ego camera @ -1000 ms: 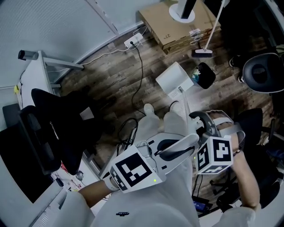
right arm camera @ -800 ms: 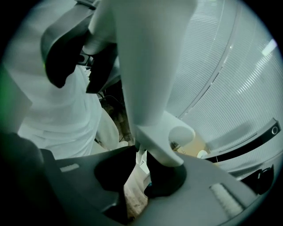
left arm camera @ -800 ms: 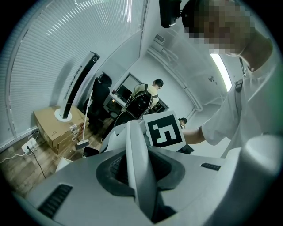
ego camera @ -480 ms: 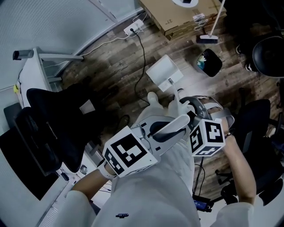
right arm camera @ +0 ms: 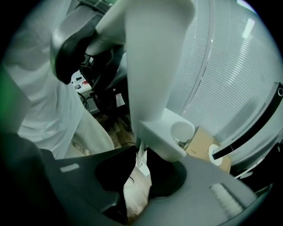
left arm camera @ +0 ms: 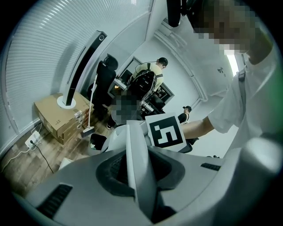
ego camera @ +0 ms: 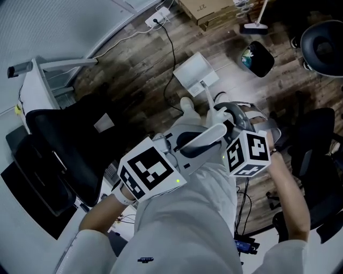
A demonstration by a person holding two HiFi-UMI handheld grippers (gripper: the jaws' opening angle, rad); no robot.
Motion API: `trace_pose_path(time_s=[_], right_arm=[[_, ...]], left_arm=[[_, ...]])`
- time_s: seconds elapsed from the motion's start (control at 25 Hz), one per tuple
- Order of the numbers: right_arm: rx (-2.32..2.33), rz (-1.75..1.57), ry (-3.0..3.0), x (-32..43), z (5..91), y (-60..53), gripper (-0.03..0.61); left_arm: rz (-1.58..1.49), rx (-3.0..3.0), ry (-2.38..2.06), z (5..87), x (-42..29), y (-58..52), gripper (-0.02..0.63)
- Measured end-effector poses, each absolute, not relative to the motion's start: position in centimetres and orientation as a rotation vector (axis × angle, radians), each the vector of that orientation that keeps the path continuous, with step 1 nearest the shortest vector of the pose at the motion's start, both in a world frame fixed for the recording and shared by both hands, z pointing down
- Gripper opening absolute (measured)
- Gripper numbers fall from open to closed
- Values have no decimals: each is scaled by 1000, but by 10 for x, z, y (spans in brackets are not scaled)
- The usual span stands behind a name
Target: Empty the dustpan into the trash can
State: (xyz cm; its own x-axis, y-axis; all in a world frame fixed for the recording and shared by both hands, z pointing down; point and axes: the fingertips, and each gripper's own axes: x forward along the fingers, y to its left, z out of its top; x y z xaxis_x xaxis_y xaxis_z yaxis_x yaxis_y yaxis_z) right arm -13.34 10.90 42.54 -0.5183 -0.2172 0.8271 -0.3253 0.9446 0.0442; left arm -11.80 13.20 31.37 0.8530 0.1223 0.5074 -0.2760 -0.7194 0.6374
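A white dustpan [ego camera: 195, 75] hangs at the end of its long white handle [ego camera: 206, 99], over the wood floor in the head view. The black trash can [ego camera: 258, 58] stands to its right, apart from it. Both grippers hold the handle near its top. My left gripper [ego camera: 206, 140] is shut on the handle, which runs between its jaws in the left gripper view [left arm camera: 138, 172]. My right gripper [ego camera: 228, 115] grips it a little further down; in the right gripper view [right arm camera: 140, 174] the handle's thick end [right arm camera: 148, 62] fills the space above the jaws.
A white broom [ego camera: 256, 21] and a cardboard box [ego camera: 206, 8] stand beyond the trash can. A power strip [ego camera: 156, 18] and its cable [ego camera: 170, 64] lie on the floor. Black office chairs [ego camera: 69, 134] stand left, others [ego camera: 321, 45] right. People sit in the background.
Both grippers have come down together with the handle. The dustpan and trash can now sit higher and smaller in the head view.
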Motion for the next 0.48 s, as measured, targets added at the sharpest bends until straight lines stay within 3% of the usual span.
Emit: trace_pose_path(time_s=[0.48], right_arm=[[500, 222, -2137, -107, 478, 83, 86]], left_arm=[[748, 2292, -29, 367, -93, 109, 61]])
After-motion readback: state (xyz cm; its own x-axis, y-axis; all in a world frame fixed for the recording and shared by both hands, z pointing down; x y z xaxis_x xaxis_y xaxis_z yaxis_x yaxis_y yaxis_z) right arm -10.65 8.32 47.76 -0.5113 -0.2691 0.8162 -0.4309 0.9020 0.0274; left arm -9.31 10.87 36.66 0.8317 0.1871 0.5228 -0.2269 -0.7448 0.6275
